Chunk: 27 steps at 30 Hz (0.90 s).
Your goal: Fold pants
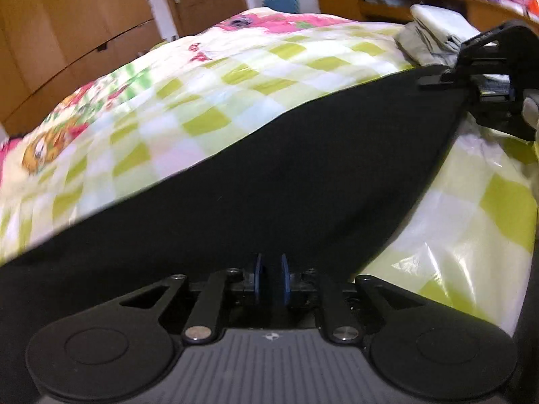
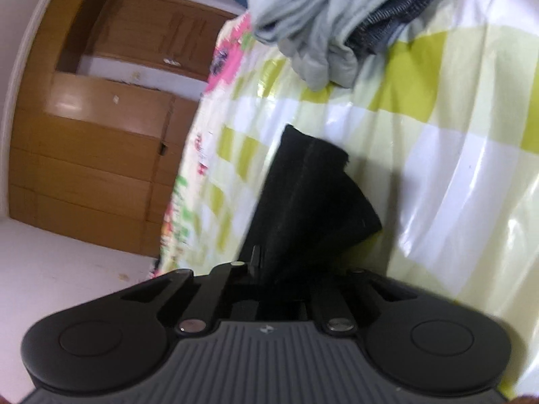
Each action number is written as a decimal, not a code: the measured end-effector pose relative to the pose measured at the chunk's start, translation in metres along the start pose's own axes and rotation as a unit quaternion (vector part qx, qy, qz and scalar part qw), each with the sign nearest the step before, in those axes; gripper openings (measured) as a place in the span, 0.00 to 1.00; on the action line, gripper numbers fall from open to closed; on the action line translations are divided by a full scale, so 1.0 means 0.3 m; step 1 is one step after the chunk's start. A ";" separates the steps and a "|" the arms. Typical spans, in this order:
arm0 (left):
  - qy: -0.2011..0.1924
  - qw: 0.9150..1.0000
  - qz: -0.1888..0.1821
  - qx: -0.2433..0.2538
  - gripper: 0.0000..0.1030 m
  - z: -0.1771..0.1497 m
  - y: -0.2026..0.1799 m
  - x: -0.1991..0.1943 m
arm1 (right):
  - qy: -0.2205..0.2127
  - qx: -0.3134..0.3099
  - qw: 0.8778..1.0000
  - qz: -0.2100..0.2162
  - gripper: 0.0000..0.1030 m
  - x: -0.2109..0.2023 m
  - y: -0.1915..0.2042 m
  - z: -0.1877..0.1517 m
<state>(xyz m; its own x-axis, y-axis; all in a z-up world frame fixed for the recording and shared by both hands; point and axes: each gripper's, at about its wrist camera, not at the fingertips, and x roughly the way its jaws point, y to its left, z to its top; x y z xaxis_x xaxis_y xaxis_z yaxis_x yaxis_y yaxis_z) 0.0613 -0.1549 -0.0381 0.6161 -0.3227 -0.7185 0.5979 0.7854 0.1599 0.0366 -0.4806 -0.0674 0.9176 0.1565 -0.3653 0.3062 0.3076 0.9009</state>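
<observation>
black pants (image 1: 269,175) stretched taut, both tongs pinching

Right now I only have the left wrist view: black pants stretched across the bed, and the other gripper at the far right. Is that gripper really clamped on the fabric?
Observer: Yes. The right wrist view shows the right gripper shut on a bunched end of the black pants, which stick out beyond its fingers.
Operator: Anything close ahead of it?
Observer: A stack of folded clothes, grey pieces over dark denim, lies on the checked bedcover just beyond the pants.
Operator: Does the fabric touch that stack?
Observer: No, bedcover shows between them.
</observation>
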 end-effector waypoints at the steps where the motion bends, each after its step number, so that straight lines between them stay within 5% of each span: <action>1: -0.003 1.000 -0.005 -0.003 0.26 -0.009 0.004 -0.022 | -0.006 -0.004 1.000 0.001 0.07 -0.012 0.013 -0.004; 6: -0.039 0.999 -0.002 -0.010 0.29 -0.022 0.028 -0.109 | -0.031 -0.015 0.999 -0.011 0.07 -0.079 0.034 0.002; 11: -0.052 0.997 0.026 -0.046 0.30 -0.058 0.136 -0.145 | 0.005 -0.086 0.988 -0.127 0.14 -0.141 0.062 -0.018; 17: -0.080 0.989 0.102 -0.069 0.30 -0.129 0.317 -0.210 | 0.021 -0.291 0.933 -0.212 0.18 -0.254 0.326 -0.154; 21: -0.091 0.980 0.143 -0.104 0.31 -0.156 0.434 -0.200 | 0.103 -0.404 0.899 -0.136 0.18 -0.072 0.554 -0.344; 27: -0.084 0.958 0.209 -0.178 0.31 -0.206 0.613 -0.159 | 0.287 -0.491 0.822 0.029 0.17 0.516 0.831 -0.735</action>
<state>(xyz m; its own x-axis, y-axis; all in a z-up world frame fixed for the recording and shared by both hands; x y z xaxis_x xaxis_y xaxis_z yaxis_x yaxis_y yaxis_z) 0.1102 0.0378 -0.0163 0.8556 0.0032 -0.5176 0.0854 0.9854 0.1472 0.1993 -0.1729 0.0489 0.5669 0.5272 -0.6330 -0.3433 0.8497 0.4002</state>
